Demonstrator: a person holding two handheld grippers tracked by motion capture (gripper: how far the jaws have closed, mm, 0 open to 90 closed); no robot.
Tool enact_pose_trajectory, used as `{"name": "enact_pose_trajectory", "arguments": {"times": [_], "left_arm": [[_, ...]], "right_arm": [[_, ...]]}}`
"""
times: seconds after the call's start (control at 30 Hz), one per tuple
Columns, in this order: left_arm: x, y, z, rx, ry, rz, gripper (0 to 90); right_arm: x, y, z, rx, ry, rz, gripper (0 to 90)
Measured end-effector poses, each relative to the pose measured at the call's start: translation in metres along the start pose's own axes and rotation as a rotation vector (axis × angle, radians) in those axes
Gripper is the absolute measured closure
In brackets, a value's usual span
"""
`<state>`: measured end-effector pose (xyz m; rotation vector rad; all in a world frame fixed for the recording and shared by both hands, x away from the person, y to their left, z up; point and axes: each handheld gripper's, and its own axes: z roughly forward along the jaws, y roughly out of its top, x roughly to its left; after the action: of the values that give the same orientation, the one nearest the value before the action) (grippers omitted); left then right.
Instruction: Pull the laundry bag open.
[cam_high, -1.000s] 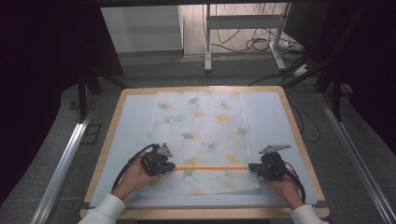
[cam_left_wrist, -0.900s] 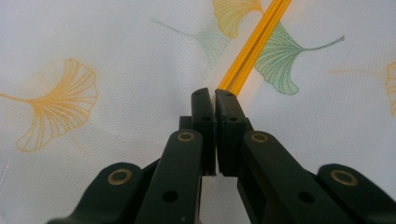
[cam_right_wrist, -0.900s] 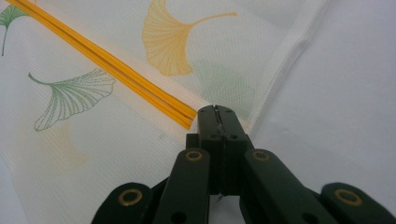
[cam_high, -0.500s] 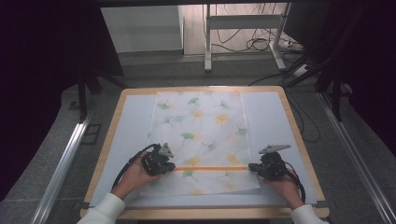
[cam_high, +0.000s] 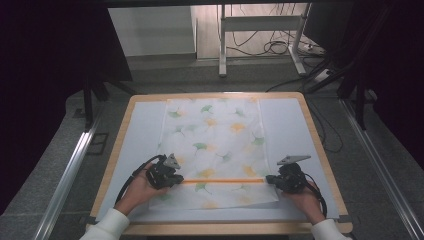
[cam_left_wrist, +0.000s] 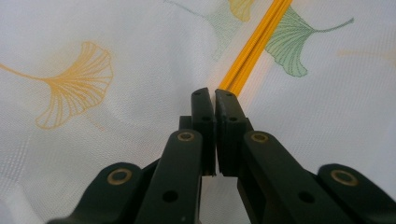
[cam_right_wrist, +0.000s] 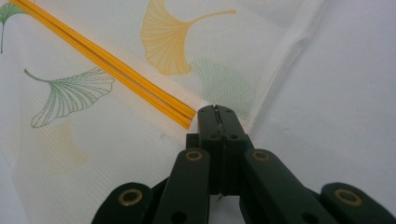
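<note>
A white mesh cloth (cam_high: 215, 145) printed with ginkgo leaves lies flat on the table, with an orange zipper (cam_high: 222, 181) running across its near part. My left gripper (cam_high: 179, 180) is shut, its tips at the zipper's left end. In the left gripper view the jaws (cam_left_wrist: 215, 93) meet right where the orange zipper (cam_left_wrist: 254, 44) ends. My right gripper (cam_high: 270, 180) is shut at the zipper's right end, beside the cloth's edge. Its tips (cam_right_wrist: 216, 109) touch the cloth next to the zipper (cam_right_wrist: 107, 58). Whether either one pinches cloth I cannot tell.
The cloth rests on a pale blue mat on a wooden-rimmed table (cam_high: 285, 125). Bare mat lies left and right of the cloth. A person's hands hold both grippers from the near edge. Metal rails flank the table, and cables lie on the floor beyond.
</note>
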<state>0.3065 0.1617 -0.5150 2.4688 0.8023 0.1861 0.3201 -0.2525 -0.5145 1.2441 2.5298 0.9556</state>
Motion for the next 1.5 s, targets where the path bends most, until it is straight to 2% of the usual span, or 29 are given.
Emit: {"name": "enact_pose_trajectory", "arguments": {"times": [0.4, 0.63, 0.73, 0.9, 1.1, 1.27, 1.37, 1.43, 1.5], "left_arm": [[0.001, -0.005, -0.003, -0.005, -0.002, -0.008, 87.9], [0.002, -0.009, -0.005, 0.002, 0.014, -0.006, 87.9], [0.006, -0.015, -0.009, 0.007, 0.032, -0.024, 88.0], [0.016, -0.032, -0.018, -0.001, 0.029, -0.062, 87.9], [0.019, -0.041, -0.023, -0.006, 0.041, -0.074, 87.9], [0.024, -0.047, -0.028, 0.006, 0.066, -0.084, 87.9], [0.03, -0.055, -0.034, 0.023, 0.105, -0.096, 88.1], [0.035, -0.061, -0.038, -0.005, 0.082, -0.129, 88.0], [0.034, -0.063, -0.038, -0.013, 0.087, -0.131, 87.9]], "right_arm": [[0.0, 0.0, 0.0, 0.0, 0.0, -0.003, 90.0], [0.0, 0.0, 0.0, 0.0, -0.001, -0.001, 90.0], [0.0, 0.0, 0.0, 0.0, -0.002, -0.002, 90.0], [0.0, 0.0, 0.0, 0.001, -0.001, -0.002, 90.0], [0.0, 0.0, 0.0, 0.001, -0.002, -0.002, 90.0], [0.0, 0.0, 0.0, 0.001, -0.002, -0.002, 90.0], [0.0, 0.0, 0.0, 0.001, -0.002, -0.003, 90.0], [0.0, 0.0, 0.0, 0.001, -0.003, -0.004, 90.0], [0.0, 0.0, 0.0, 0.002, -0.003, -0.005, 90.0]]}}
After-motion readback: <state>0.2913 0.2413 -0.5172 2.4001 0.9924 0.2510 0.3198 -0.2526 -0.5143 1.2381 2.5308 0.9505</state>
